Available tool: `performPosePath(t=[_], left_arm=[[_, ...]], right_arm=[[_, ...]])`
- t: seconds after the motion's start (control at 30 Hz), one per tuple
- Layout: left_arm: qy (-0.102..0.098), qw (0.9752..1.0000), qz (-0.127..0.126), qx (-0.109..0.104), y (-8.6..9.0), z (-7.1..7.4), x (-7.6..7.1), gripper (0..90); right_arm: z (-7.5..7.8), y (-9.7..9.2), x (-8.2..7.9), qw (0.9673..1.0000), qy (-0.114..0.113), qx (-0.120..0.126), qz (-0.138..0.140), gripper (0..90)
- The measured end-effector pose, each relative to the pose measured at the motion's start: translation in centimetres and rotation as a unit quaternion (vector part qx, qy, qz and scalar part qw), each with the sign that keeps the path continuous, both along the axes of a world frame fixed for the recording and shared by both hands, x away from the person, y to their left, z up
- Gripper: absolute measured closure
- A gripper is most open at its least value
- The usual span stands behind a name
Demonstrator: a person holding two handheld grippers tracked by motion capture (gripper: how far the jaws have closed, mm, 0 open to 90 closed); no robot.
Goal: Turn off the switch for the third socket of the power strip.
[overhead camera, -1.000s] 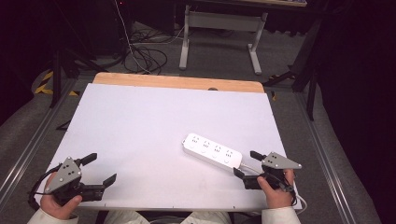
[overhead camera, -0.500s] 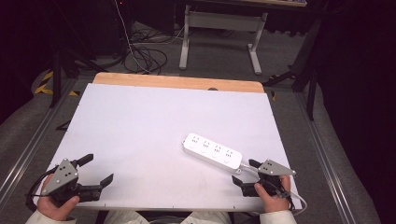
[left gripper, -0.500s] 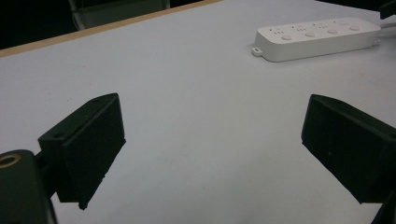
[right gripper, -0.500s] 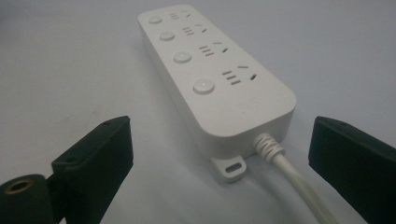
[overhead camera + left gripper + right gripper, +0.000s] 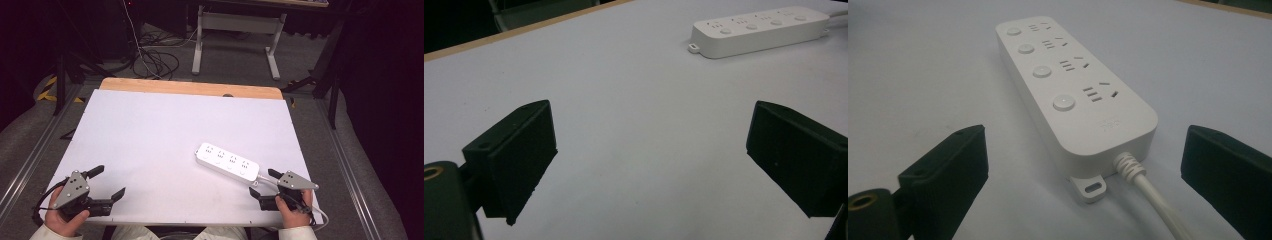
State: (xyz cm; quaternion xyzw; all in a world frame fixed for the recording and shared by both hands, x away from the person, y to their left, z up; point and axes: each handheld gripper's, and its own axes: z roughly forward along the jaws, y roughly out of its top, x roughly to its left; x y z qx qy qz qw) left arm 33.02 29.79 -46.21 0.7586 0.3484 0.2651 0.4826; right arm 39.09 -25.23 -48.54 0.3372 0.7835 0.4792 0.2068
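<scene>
At the bottom right of the high view, your right gripper (image 5: 264,182) sits with its jaws apart and nothing between them, aimed at the cable end of the white power strip (image 5: 227,161); in the right gripper view that end lies just ahead, between the two black jaws but not touching either, with the white cable (image 5: 1153,195) running out toward lower right. At lower left, your left gripper (image 5: 108,182) rests near the table's front edge, jaws likewise wide and empty, well apart from the strip. The strip lies flat and slanted, right of centre on the white table (image 5: 150,130). The step in hand appears to be the approach; the next move likely calls for easing forward until the jaws flank the strip's end, then closing squarely without pinching the cable.
</scene>
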Motion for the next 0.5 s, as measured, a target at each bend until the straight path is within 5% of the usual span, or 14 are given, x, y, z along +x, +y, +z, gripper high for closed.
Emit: performPosePath(t=[0.5], left_arm=[[0.009, 0.9995, 0.003, -0.029, 0.26, 0.29, -0.25, 6.1]], right_arm=[[-0.03, -0.18, 0.01, 0.9999, 0.0, -0.004, -0.011, 5.8]])
